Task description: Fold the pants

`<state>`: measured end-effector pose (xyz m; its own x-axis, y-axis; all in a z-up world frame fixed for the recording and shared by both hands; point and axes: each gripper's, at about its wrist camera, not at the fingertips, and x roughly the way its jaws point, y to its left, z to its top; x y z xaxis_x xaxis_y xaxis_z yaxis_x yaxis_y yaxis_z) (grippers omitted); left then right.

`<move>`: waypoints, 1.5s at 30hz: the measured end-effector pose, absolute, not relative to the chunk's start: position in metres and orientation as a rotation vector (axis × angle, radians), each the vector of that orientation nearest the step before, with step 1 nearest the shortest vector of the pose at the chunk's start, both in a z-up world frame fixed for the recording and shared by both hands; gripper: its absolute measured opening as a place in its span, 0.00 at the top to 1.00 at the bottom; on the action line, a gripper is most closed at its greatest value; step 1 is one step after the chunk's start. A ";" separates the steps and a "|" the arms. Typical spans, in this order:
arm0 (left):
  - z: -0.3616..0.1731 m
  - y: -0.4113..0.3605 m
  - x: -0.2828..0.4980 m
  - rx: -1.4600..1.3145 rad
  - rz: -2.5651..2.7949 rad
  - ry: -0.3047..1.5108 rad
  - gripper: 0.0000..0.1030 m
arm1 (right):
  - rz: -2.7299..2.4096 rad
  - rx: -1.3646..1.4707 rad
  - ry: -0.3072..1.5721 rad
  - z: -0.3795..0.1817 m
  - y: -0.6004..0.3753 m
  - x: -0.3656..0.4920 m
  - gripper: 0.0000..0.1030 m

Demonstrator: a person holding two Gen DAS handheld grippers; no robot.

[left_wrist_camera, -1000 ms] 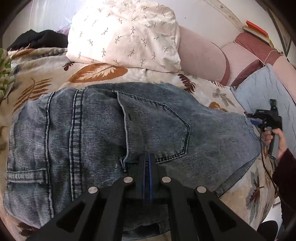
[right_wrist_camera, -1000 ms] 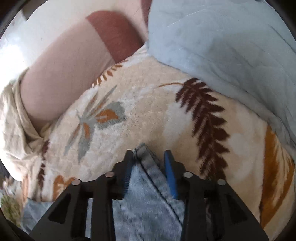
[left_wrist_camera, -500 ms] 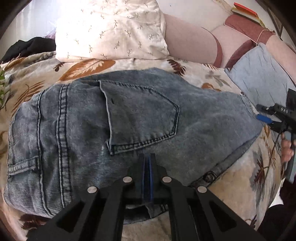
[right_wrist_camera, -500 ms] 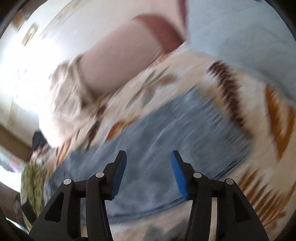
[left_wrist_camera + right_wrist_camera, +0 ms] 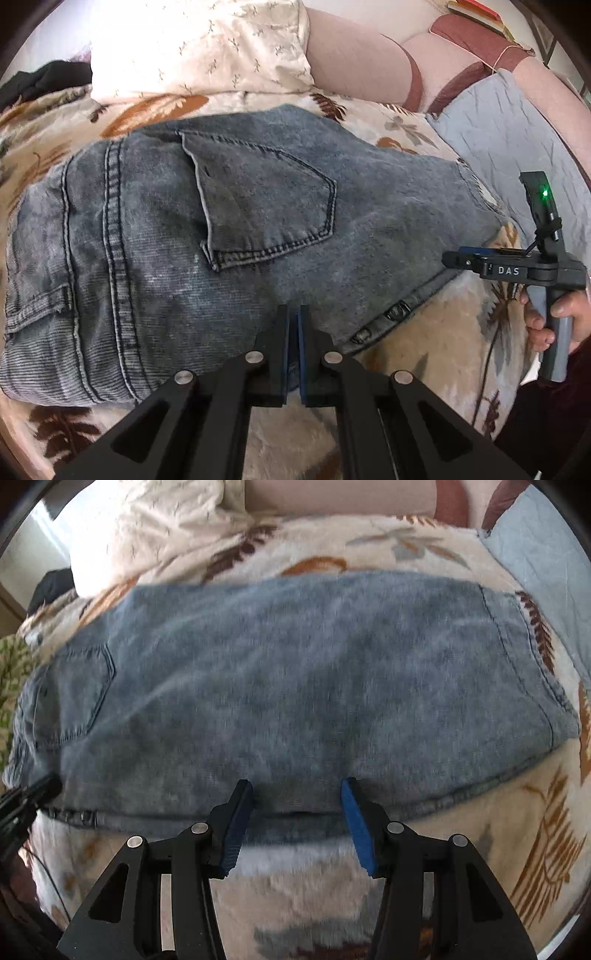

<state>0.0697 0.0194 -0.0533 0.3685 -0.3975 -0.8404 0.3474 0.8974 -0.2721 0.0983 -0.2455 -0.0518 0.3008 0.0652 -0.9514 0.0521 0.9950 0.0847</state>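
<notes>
left gripper (image 5: 294, 314) has its two blue-lined fingers pressed nearly together w/ only a thin slit between, tips sitting over the near edge of the jeans (image 5: 229, 236); looks like nothing is pinched between them, tho the fingers hide the cloth right at the tips so hard to be sure. right gripper (image 5: 297, 788) is spread wide, blue pads (image 5: 352, 812) well apart, empty, tips at the near hem of the jeans (image 5: 295, 672) w/o gripping it. in the left wrist view the right gripper (image 5: 458, 260) shows side-on just off the right end of the denim, held by the person's right hand (image 5: 554, 317), green light lit on its top. jeans lie folded flat across the bed, back pocket (image 5: 266, 203) facing up, waistband end toward the left, metal button (image 5: 397, 312) showing on the near edge. under them a cream fleece blanket w/ leaf print (image 5: 436, 343). beyond the jeans: a white pillow w/ small sprigs (image 5: 199, 48), a pinkish headboard cushion (image 5: 354, 70), a pale blue quilt (image 5: 517, 140) to the right, dark clothing (image 5: 48, 79) far left. right wrist view is motion-blurred.
</notes>
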 end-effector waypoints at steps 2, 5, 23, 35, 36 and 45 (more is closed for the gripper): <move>-0.054 0.021 0.066 -0.051 -0.489 1.102 0.95 | 0.009 0.104 1.266 -0.052 -0.245 0.093 0.52; -0.054 0.022 0.058 -0.049 -0.501 1.105 0.95 | -0.007 0.085 1.274 -0.052 -0.243 0.088 0.52; -0.019 0.047 0.053 -0.155 -0.422 0.911 0.86 | 0.196 0.319 1.023 -0.002 -0.272 0.085 0.51; -0.040 0.020 0.064 -0.120 -0.378 0.975 0.43 | 0.328 0.323 0.971 0.008 -0.216 0.125 0.48; -0.045 0.019 0.067 -0.111 -0.374 0.998 0.45 | 0.334 0.323 0.981 0.010 -0.210 0.136 0.48; -0.053 0.011 0.069 -0.049 -0.421 1.046 0.45 | 0.397 0.311 1.084 0.023 -0.145 0.242 0.46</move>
<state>0.0689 0.0109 -0.0534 0.4293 -0.3601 -0.8283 0.3139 0.9194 -0.2370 0.2422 -0.1452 0.0231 0.4092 0.4588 -0.7887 -0.1596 0.8871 0.4332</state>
